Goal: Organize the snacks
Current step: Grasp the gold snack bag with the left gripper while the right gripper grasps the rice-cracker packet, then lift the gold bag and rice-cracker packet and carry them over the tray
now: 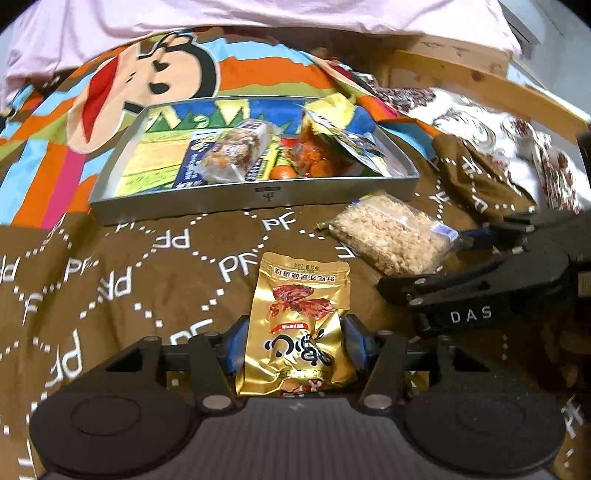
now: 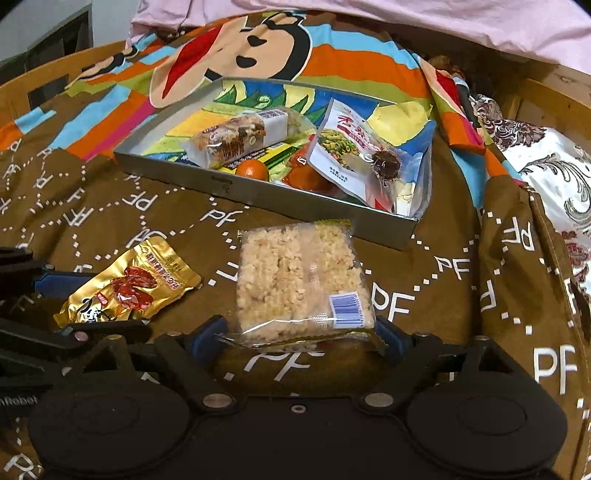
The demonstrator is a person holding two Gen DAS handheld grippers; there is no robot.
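Observation:
A gold snack pouch (image 1: 299,325) lies on the brown printed blanket, its near end between the blue pads of my left gripper (image 1: 295,349), which is shut on it. It also shows in the right wrist view (image 2: 129,284). A clear pack of puffed rice cake (image 2: 299,280) lies just beyond it; my right gripper (image 2: 295,338) is closed around its near sealed edge. That pack also shows in the left wrist view (image 1: 391,232). A grey metal tray (image 1: 258,194) holds a granola bar pack (image 1: 236,149), a white noodle pouch (image 2: 354,155), an orange packet and a small orange (image 2: 253,170).
The tray (image 2: 266,188) rests on a colourful cartoon bedspread (image 1: 177,74). A pink sheet (image 1: 258,18) lies behind it. A wooden bed rail (image 1: 487,85) and a floral cloth (image 2: 554,173) are to the right. The tray's left half shows bare floor.

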